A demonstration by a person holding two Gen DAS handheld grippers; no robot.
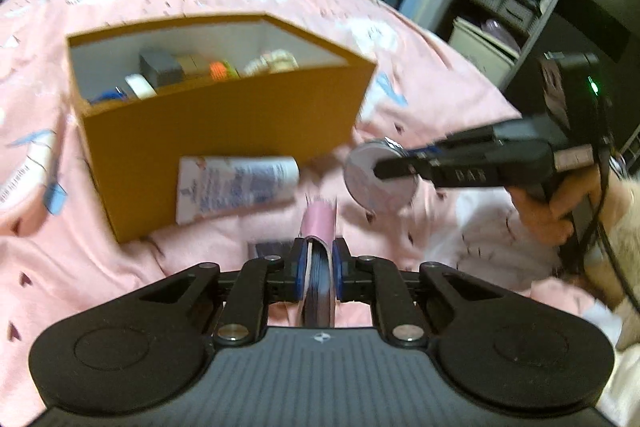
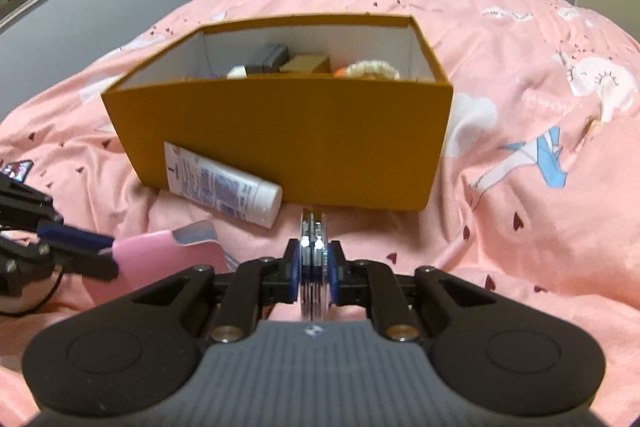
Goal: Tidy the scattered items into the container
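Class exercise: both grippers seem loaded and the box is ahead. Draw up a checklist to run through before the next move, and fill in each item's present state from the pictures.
1. Left gripper shut on the pink booklet: ok.
2. Right gripper shut on the round tin: ok.
3. Orange box open at the top: ok.
4. Free room inside the box, which already holds several items: cannot tell.
5. White tube put away: not ok, it lies on the bedspread against the box front.

Right tool (image 2: 315, 259) clamped a round clear disc (image 2: 314, 227) edge-on; white lotion tube (image 2: 224, 185) lay against orange box (image 2: 280, 135) on pink bedspread (image 2: 520, 227).
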